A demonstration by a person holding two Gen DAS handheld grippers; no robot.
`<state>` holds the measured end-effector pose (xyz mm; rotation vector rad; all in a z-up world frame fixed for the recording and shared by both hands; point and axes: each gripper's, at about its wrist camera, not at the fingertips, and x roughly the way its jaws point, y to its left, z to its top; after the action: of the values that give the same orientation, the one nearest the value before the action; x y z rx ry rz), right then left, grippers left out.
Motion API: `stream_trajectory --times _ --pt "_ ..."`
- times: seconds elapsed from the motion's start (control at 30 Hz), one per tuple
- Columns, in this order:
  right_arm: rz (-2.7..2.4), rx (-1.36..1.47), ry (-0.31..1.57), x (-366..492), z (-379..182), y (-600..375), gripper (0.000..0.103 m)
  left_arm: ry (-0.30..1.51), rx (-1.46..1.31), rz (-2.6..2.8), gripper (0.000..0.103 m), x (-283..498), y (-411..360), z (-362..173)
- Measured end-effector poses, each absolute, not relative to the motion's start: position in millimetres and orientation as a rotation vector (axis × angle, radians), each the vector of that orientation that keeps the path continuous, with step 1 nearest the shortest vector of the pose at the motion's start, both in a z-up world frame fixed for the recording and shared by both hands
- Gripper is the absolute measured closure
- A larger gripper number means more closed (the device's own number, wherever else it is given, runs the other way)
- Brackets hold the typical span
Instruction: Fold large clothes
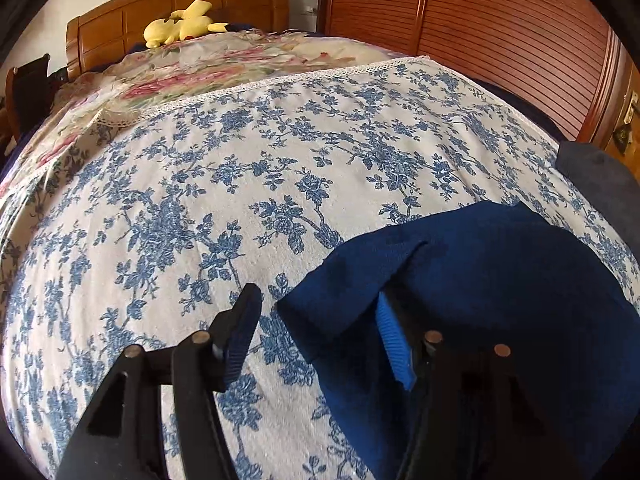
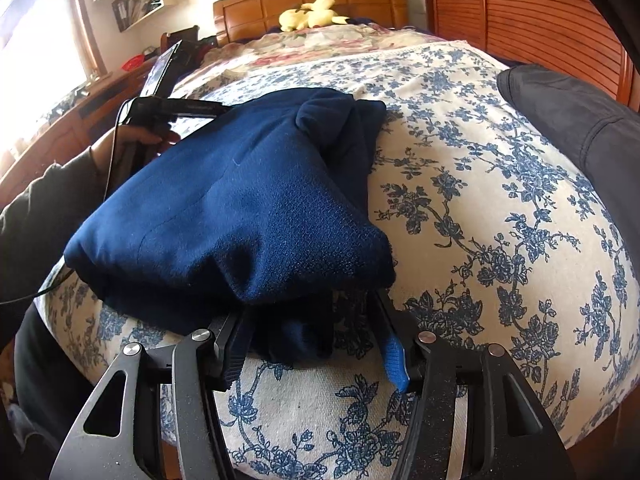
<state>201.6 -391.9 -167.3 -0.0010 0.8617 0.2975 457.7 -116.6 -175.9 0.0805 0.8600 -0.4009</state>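
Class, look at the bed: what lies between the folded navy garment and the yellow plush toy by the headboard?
In the right wrist view, the blue-flowered cover, then a pink-flowered quilt, lie between the navy garment and the plush toy.

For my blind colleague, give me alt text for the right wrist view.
A folded navy garment lies on a blue-floral bedspread, its near edge between the right gripper's parted fingers. A yellow plush toy sits by the headboard.

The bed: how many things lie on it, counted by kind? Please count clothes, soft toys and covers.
Clothes: 2, the navy garment and the dark grey garment
Soft toys: 1, the yellow soft toy
Covers: 2, the blue floral cover and the pink floral cover
Total: 5
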Motion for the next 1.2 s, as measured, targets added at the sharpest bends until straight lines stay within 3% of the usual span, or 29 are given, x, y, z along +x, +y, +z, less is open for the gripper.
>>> stream_trajectory --times 0.33,0.47,0.5,0.57,0.6,0.7,0.83,1.2 --pt "0.300 0.047 0.856 204 -169 -388 0.047 0.975 -0.105 -0.445 0.045 470 -102 -190" --pt "0.347 0.067 0.855 204 -170 -385 0.065 0.985 -0.101 -0.430 0.047 468 -105 -190" --pt "0.345 0.063 0.850 203 -170 -385 0.070 0.985 -0.095 -0.437 0.057 467 -107 -189" --pt "0.356 0.060 0.837 201 -169 -384 0.079 0.991 -0.088 -0.447 0.065 466 -111 -186" --pt "0.365 0.072 0.836 201 -168 -386 0.084 0.989 -0.075 -0.451 0.075 465 -112 -184" --pt "0.381 0.083 0.811 199 -163 -388 0.090 0.974 0.010 -0.435 0.090 459 -122 -172" --pt "0.403 0.108 0.766 196 -151 -392 0.092 0.823 0.030 -0.378 0.092 437 -125 -132" --pt "0.399 0.052 0.619 200 -90 -429 0.094 0.659 0.086 -0.373 0.092 394 -179 -47"
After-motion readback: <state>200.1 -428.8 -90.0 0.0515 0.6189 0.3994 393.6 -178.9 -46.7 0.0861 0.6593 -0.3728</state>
